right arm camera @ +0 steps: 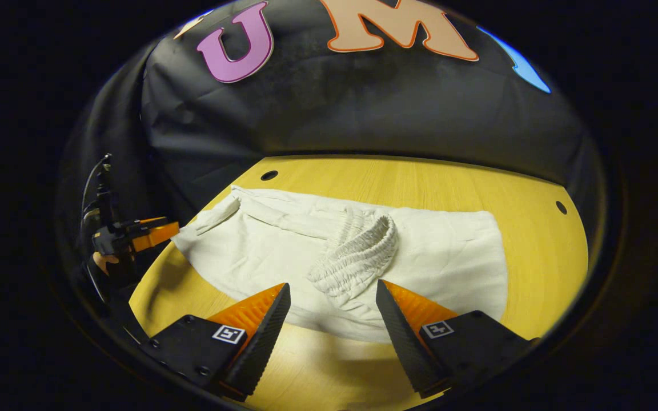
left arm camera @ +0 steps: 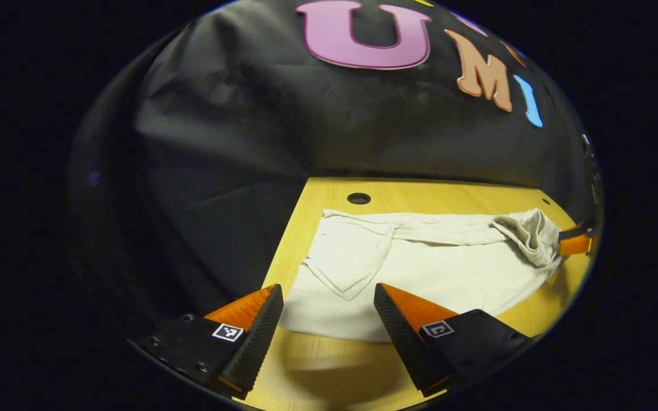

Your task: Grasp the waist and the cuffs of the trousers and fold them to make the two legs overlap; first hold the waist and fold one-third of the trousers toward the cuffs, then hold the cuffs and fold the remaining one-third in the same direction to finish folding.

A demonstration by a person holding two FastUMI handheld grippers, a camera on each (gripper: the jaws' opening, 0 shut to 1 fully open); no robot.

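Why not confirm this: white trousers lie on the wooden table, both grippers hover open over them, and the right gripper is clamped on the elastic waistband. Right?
Not quite: the right gripper is open, its fingers apart, short of the elastic waistband, as the right gripper view shows. The white trousers do lie on the wooden table.

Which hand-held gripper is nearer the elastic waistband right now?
Right. The right hand-held gripper hovers open just before the waistband. The left hand-held gripper sits open at the trousers' opposite end, waistband far off.

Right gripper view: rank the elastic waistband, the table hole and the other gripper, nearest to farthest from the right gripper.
1. Waistband, just ahead, centre.
2. Left gripper, far left, off the trousers' edge.
3. Hole, back left of the table.
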